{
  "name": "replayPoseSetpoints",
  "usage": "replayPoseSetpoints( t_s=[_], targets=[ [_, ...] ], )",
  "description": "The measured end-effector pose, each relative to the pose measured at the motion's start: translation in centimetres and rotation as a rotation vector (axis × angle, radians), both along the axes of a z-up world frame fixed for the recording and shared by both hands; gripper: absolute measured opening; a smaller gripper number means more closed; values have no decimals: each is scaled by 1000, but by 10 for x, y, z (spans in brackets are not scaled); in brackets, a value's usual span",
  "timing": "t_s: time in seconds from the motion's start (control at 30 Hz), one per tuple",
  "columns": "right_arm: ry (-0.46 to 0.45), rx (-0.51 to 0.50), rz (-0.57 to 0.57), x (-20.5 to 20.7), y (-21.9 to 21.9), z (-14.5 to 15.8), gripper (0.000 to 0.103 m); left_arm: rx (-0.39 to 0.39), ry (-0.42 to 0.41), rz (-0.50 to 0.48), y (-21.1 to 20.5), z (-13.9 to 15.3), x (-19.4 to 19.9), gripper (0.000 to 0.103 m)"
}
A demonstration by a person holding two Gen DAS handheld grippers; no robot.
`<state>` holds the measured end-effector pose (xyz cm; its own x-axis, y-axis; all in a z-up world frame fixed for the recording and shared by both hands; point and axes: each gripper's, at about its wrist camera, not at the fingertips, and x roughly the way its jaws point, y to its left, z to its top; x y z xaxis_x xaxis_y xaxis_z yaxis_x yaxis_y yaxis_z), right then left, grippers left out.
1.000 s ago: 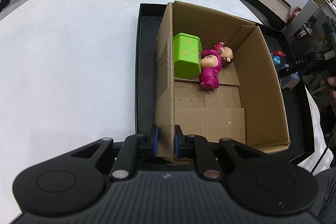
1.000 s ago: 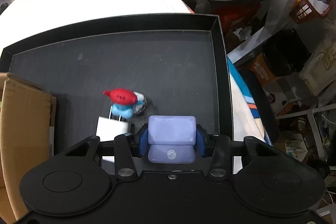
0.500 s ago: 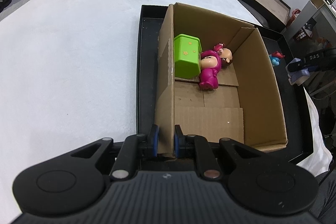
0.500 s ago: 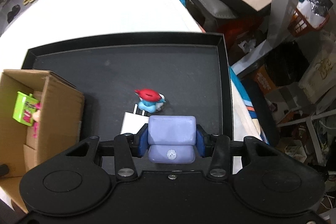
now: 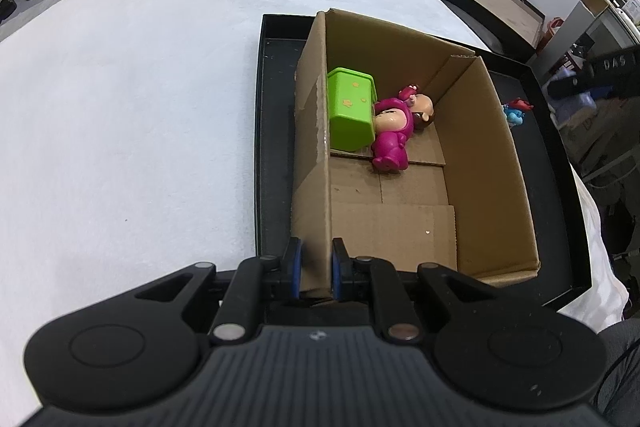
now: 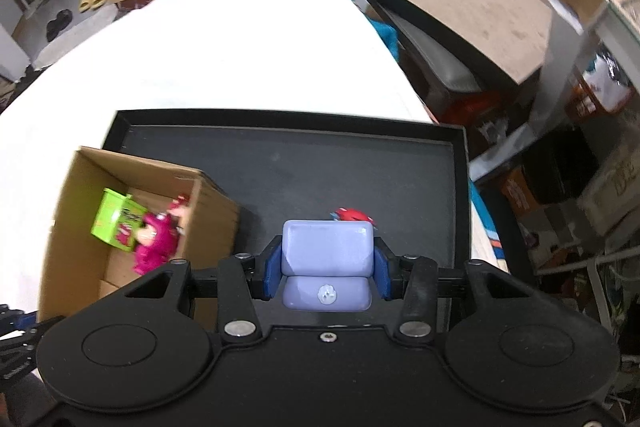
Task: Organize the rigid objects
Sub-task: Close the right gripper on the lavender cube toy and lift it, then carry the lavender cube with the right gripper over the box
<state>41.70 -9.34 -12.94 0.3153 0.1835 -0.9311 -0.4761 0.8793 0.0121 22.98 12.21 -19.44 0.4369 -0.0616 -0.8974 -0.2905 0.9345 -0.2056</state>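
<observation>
Left wrist view: the left tool point(image 5: 314, 273) is kept clamped on the cardboard box point(image 5: 492, 155) wall. Right wrist view: the right tool point(image 6: 326, 269), clamped on a lavender block point(image 6: 327, 247), has been lifted off the black tray point(image 6: 288, 163); boxing is likely next.

The right gripper point(image 6: 327, 269) clamps a lavender block point(image 6: 327, 247) above the black tray point(image 6: 304, 171). A red-capped figure point(image 6: 354, 215) peeks just beyond it. At left, the cardboard box point(image 6: 208, 223) holds a green box point(image 6: 116, 225) and a magenta doll point(image 6: 154, 243).
</observation>
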Motion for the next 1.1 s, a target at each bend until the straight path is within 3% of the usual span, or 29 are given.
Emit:
replayPoseSetpoints(
  t_s=[0.5,1.1],
  targets=[
    [-38,0,106,-21,53,28,44,-16,-12,-25,2,0,-2,15],
    [-32,-41,214,-50,113,19,44,-30,-22,-31,3,0,-4,15]
  ],
)
